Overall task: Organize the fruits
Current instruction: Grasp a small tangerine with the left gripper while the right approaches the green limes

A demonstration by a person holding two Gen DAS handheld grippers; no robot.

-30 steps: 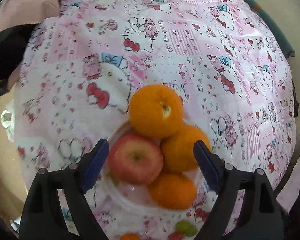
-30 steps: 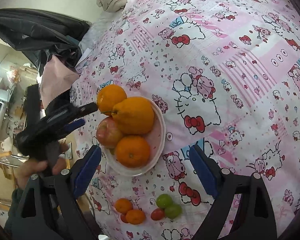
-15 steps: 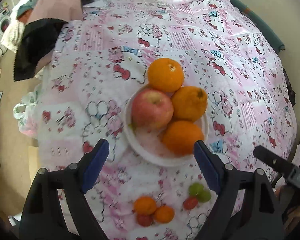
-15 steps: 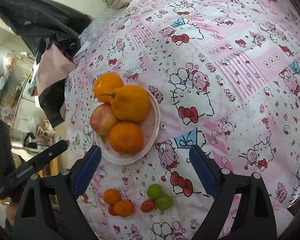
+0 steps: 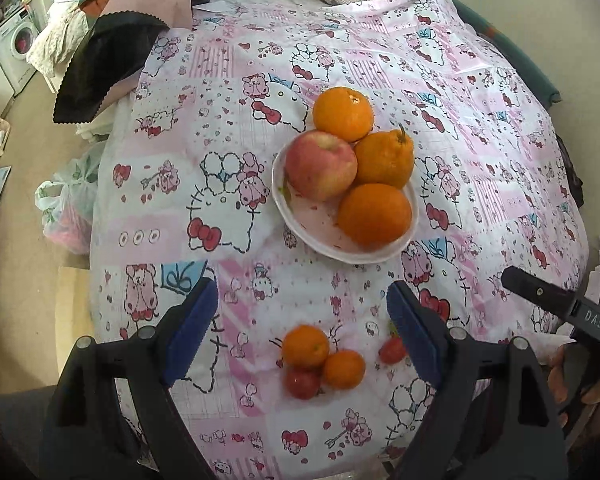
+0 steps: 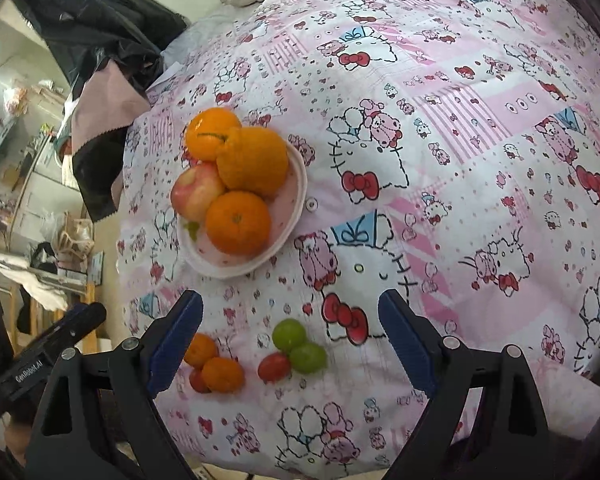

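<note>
While piled, pointed orange (image 5: 385, 159) stem-up (seemingly).

White plate (image 5: 300, 224) taken as landmark, seen on pink cartoon-print cloth. Red-yellow apple (image 5: 321, 165) held on plate, left side. Stemmed bumpy orange (image 5: 385, 158) and round orange (image 5: 374, 216) also lain on plate, touching apple. Fourth orange (image 5: 343, 113) rested at plate's far rim. Two small oranges (image 5: 305, 346) with red fruit (image 5: 302, 382) clustered near plate's front. Two green fruits (image 6: 289, 334) and another red fruit (image 6: 274, 366) grouped just beside them.
</note>
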